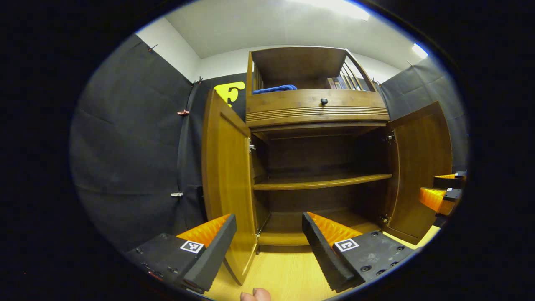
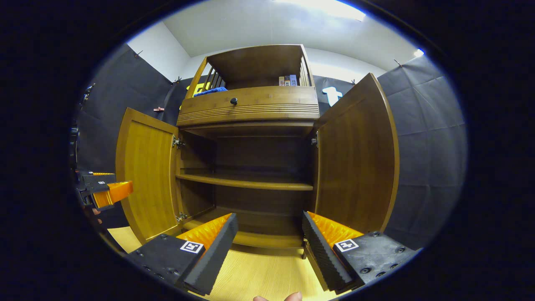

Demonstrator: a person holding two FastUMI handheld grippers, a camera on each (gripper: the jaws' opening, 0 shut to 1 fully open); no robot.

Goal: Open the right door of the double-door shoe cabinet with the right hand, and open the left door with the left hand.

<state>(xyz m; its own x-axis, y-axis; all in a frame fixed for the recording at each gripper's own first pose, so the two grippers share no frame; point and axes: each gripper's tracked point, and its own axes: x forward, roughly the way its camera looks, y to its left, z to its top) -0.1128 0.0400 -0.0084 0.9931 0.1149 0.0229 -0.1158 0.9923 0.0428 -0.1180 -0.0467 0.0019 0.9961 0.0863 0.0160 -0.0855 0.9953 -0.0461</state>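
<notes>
— Wood-grain floor (image 1: 284, 276) is lying under the shoe cabinet (image 2: 250, 108); dark cloth is hanging all around.
— Doors?
— Left door (image 2: 146, 175) and right door (image 2: 355, 163) are both standing wide.
— Claws?
— Left gripper (image 1: 269, 246) and right gripper (image 2: 269, 246) are gaping, holding nothing.

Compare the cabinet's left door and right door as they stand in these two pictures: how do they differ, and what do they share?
In the left gripper view, the left door stands close, with the left gripper astride its lower edge; the right door stands farther off. In the right gripper view, the right door is nearer and looks larger than the left door, and the right gripper touches neither. Shared: both are swung wide open, wooden, and hinged to the cabinet.
</notes>
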